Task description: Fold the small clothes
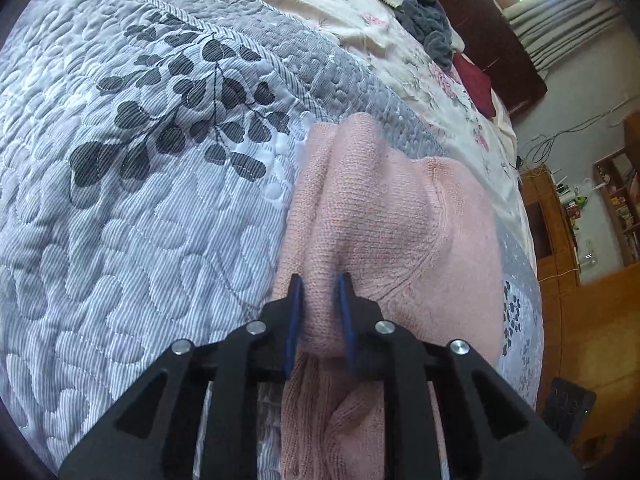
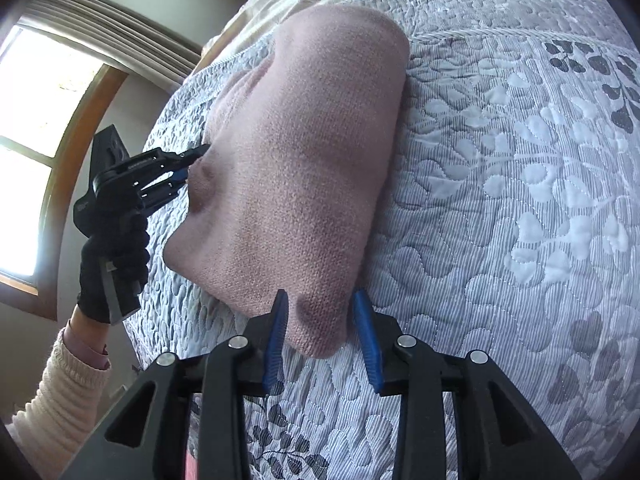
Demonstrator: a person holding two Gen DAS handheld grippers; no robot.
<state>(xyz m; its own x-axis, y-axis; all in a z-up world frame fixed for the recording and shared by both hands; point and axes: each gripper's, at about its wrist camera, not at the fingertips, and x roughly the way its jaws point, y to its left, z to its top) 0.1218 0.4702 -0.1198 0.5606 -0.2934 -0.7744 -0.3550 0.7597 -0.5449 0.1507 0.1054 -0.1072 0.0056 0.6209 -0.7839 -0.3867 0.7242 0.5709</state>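
We're mid-fold on a small pink knit garment [image 2: 296,184] lying on the quilted bed [image 2: 500,220]. Our left hand-held gripper [image 1: 320,300] is clamped on a bunched ridge of knit along one edge. The right hand-held gripper [image 2: 320,320] straddles the near corner with its jaws still apart, so nothing is pinched there yet. Next move, we reckon: close the right on that corner, then lift both edges together and carry them across evenly. No containers in sight, just a grey cloth [image 1: 420,8] heaped further up the bed.
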